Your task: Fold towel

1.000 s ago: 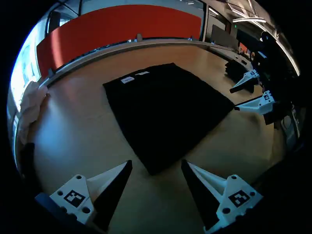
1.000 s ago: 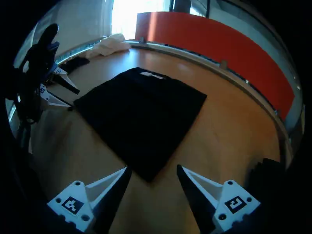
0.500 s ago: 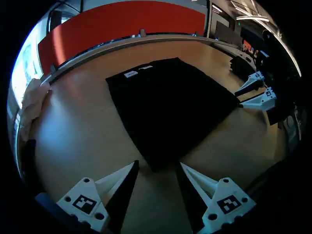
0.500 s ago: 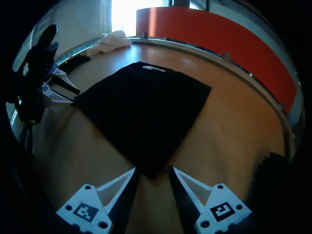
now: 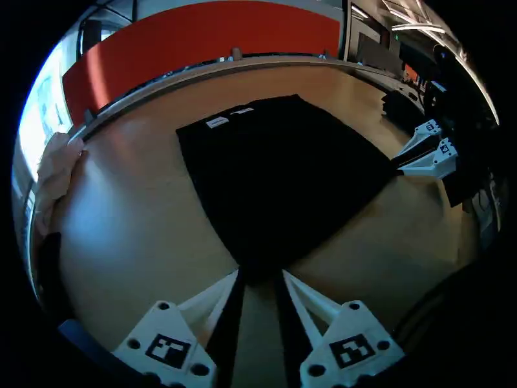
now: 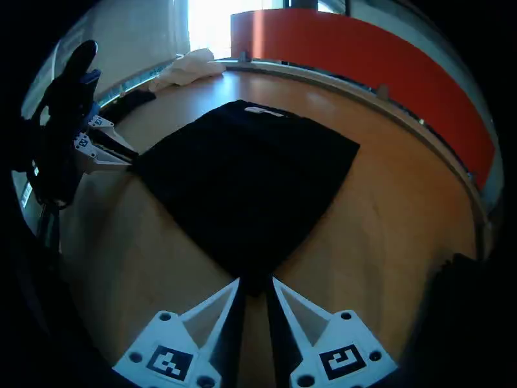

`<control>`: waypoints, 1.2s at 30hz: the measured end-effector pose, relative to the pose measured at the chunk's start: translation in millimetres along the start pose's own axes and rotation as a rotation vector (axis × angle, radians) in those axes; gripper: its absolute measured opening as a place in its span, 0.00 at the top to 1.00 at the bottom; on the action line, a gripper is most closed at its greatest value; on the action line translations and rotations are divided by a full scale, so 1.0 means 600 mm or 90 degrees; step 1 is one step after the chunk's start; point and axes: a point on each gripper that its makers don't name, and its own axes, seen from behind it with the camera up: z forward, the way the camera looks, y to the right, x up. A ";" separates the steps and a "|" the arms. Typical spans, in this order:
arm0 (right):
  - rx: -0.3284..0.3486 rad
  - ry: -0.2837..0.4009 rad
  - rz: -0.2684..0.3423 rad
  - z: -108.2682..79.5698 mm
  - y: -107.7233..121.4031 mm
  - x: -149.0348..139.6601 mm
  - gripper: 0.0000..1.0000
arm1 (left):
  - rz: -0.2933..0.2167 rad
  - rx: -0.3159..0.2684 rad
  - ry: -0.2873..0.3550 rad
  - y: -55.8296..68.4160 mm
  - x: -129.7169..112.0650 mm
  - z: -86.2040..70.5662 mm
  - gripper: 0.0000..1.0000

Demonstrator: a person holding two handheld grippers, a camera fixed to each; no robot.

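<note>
A black towel (image 5: 278, 174) lies spread flat on a wooden table (image 5: 129, 220), with small white labels along its far edge. In the left gripper view, my left gripper (image 5: 258, 279) is shut on the towel's nearest corner. My right gripper (image 5: 397, 167) shows at the right, pinching the towel's right-hand corner. In the right gripper view, the towel (image 6: 252, 181) reaches down to my right gripper (image 6: 256, 288), shut on its near corner. At the far left, a gloved hand (image 6: 61, 123) holds my left gripper (image 6: 132, 159) on the towel's left corner.
A red partition (image 5: 207, 39) runs along the table's far edge, seen too as the red partition (image 6: 368, 64). A pale bundled cloth (image 6: 187, 64) and a dark cloth (image 6: 132, 100) lie near the window. Bare wood table (image 6: 388, 207) surrounds the towel.
Both grippers slid forward to the towel's corners and their fingers narrowed from wide open to closed on the cloth. The towel has stayed flat.
</note>
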 end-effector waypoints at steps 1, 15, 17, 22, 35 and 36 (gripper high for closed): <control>0.000 -0.001 0.002 0.000 0.000 0.000 0.80 | -0.001 0.002 -0.001 0.000 0.000 0.000 0.79; -0.006 0.010 0.018 -0.008 0.001 0.008 0.83 | -0.020 0.012 -0.006 0.007 0.000 -0.002 0.91; -0.006 0.011 0.020 -0.010 0.002 0.009 0.83 | -0.020 0.010 -0.006 0.009 0.001 -0.003 0.91; -0.009 0.004 0.021 -0.010 0.006 0.005 0.83 | -0.017 0.008 -0.006 0.011 0.000 -0.005 0.91; 0.006 -0.010 0.006 -0.010 0.005 -0.002 0.83 | -0.029 0.006 -0.005 0.016 0.003 -0.007 0.91; 0.007 -0.009 0.004 -0.012 0.005 0.000 0.83 | -0.029 0.006 -0.005 0.016 0.005 -0.008 0.91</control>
